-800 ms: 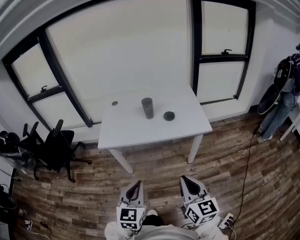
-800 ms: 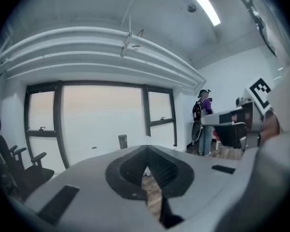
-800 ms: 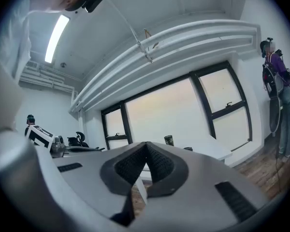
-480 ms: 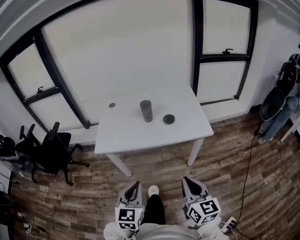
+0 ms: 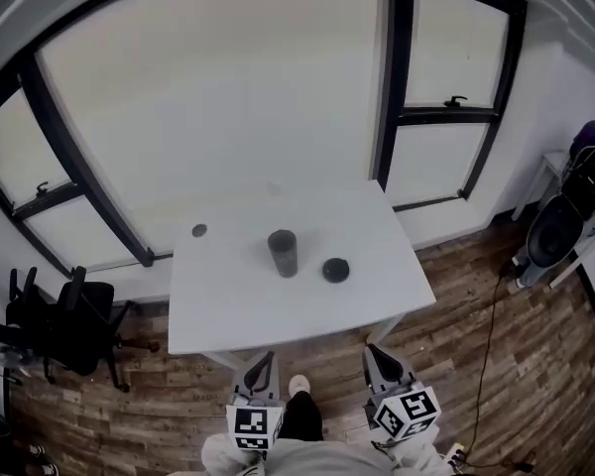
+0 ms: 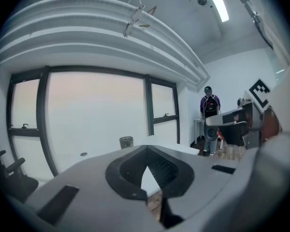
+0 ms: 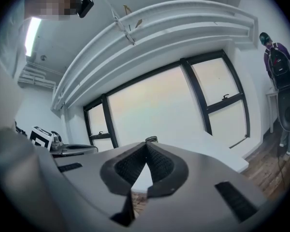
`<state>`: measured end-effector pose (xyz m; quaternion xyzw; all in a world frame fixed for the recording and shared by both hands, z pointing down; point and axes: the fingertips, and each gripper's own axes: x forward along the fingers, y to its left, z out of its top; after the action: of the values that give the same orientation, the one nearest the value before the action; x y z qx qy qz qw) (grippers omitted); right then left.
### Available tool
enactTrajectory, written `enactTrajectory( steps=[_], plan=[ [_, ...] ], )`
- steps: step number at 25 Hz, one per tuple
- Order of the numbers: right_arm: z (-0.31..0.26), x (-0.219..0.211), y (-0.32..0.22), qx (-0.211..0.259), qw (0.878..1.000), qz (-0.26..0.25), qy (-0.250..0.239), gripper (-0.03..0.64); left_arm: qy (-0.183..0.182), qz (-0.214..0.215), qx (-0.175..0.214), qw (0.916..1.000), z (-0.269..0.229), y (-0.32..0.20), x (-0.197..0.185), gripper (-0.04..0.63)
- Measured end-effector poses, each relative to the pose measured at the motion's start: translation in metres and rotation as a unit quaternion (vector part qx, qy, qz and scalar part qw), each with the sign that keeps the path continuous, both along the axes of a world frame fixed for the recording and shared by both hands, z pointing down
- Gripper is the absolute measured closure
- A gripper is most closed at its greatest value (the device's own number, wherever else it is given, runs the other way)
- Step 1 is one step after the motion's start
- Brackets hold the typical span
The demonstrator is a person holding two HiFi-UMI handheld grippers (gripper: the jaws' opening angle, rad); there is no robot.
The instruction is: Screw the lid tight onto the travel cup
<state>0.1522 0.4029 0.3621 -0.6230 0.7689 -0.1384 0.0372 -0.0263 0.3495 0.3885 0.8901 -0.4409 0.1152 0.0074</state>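
A dark grey travel cup [image 5: 283, 252] stands upright near the middle of the white table [image 5: 238, 305]. Its round dark lid [image 5: 335, 270] lies flat on the table just right of the cup. The cup [image 6: 126, 141] also shows small and far off in the left gripper view, and its top [image 7: 151, 139] peeks over the jaws in the right gripper view. My left gripper [image 5: 261, 370] and right gripper [image 5: 380, 358] hang at the table's near edge, well short of the cup. Both are shut with nothing between their jaws.
A small dark disc [image 5: 199, 230] lies at the table's far left. Black office chairs [image 5: 64, 320] stand left of the table. A person with a backpack [image 6: 210, 111] stands off to the right near a side table. Large windows [image 5: 208, 97] fill the wall behind.
The table has come much nearer in the head view, its near edge now just ahead of both grippers. The grippers keep their places at the bottom, still shut.
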Motion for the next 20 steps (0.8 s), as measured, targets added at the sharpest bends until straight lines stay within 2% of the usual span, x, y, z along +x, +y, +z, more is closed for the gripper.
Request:
enactTrajectory(
  steps=[5, 9, 15, 20],
  plan=[
    [0.001, -0.021, -0.128, -0.018, 1.0, 0.002, 0.001, 0.6, -0.007, 0.002, -0.009, 0.9999, -0.005, -0.128, -0.022, 0.588],
    [-0.001, -0.021, -0.195, -0.022, 1.0, -0.004, 0.008, 0.6, -0.003, 0.0, -0.025, 0.9997, -0.006, -0.198, -0.015, 0.588],
    [0.001, -0.002, -0.25, -0.034, 0.999, 0.013, 0.013, 0.601, -0.006, 0.016, -0.033, 0.9993, -0.002, -0.261, 0.005, 0.588],
    [0.003, 0.003, -0.273, -0.045, 0.999, 0.012, 0.016, 0.6, -0.012, 0.02, -0.05, 0.9985, 0.008, -0.282, 0.01, 0.588]
  ],
)
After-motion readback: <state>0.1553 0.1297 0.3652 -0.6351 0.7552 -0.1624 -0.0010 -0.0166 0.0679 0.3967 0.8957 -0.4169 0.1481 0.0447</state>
